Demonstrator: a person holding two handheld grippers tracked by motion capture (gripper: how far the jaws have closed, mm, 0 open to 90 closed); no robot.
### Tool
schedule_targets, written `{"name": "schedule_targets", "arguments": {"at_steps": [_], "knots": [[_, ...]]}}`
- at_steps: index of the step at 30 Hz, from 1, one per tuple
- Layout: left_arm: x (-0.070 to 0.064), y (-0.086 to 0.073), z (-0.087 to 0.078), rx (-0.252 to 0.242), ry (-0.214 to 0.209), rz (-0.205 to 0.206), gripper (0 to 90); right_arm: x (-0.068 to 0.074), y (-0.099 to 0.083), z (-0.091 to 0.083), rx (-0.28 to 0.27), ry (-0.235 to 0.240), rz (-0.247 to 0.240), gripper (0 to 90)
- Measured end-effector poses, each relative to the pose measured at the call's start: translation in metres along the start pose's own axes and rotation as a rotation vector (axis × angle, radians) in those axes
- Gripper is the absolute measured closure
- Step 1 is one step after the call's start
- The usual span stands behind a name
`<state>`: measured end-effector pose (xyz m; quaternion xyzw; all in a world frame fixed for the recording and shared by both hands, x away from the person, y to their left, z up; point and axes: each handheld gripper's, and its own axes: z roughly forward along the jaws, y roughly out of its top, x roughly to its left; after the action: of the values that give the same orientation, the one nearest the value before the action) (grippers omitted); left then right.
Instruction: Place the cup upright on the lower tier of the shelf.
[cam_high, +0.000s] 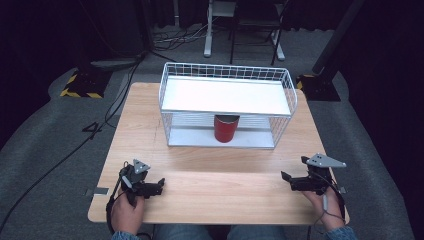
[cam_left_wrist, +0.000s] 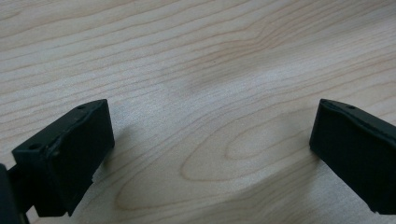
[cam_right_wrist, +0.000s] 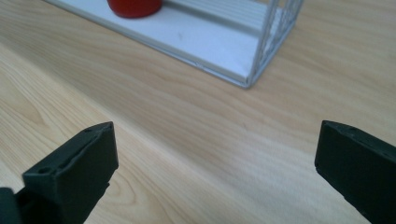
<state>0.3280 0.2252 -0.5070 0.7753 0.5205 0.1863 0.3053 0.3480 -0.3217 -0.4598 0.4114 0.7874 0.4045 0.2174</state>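
Left claw (cam_high: 161, 186) and right claw (cam_high: 284, 176) both spread wide and empty, resting low over the near edge of the desk (cam_high: 210, 165), well apart from each other. Beyond them, a red cup (cam_high: 225, 128) standing upright on the lower shelf of the white wire rack (cam_high: 170, 82), about mid-width, under the upper shelf. Probably light, stiff and smooth-walled, so likely slippery: best taken across the middle of its round side, reaching in level from the open front
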Motion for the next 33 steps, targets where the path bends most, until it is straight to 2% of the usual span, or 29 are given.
{"name": "schedule_targets", "arguments": {"at_steps": [4, 11, 19, 21, 22, 33], "knots": [[0.0, 0.0, 0.0, 0.001, 0.0, 0.001, 0.1, -0.004, -0.012, 0.0, 0.03, -0.004, 0.03, 0.0], [0.0, 0.0, 0.0, 0.001, 0.0, 0.001, 0.1, -0.008, -0.031, 0.006, 0.08, -0.003, 0.05, 0.0], [0.0, 0.0, 0.0, 0.001, 0.0, 0.001, 0.1, -0.008, -0.04, 0.016, 0.124, -0.014, 0.032, 0.0], [0.0, 0.0, 0.0, 0.001, 0.0, 0.001, 0.1, -0.007, -0.043, 0.019, 0.148, -0.024, 0.011, 0.1], [0.0, 0.0, 0.0, 0.001, 0.0, 0.0, 0.1, -0.007, -0.043, 0.02, 0.162, -0.02, 0.019, 0.7], [0.0, 0.0, 0.0, 0.001, 0.0, 0.001, 0.1, -0.006, -0.045, 0.017, 0.156, -0.016, 0.013, 2.5]]}}
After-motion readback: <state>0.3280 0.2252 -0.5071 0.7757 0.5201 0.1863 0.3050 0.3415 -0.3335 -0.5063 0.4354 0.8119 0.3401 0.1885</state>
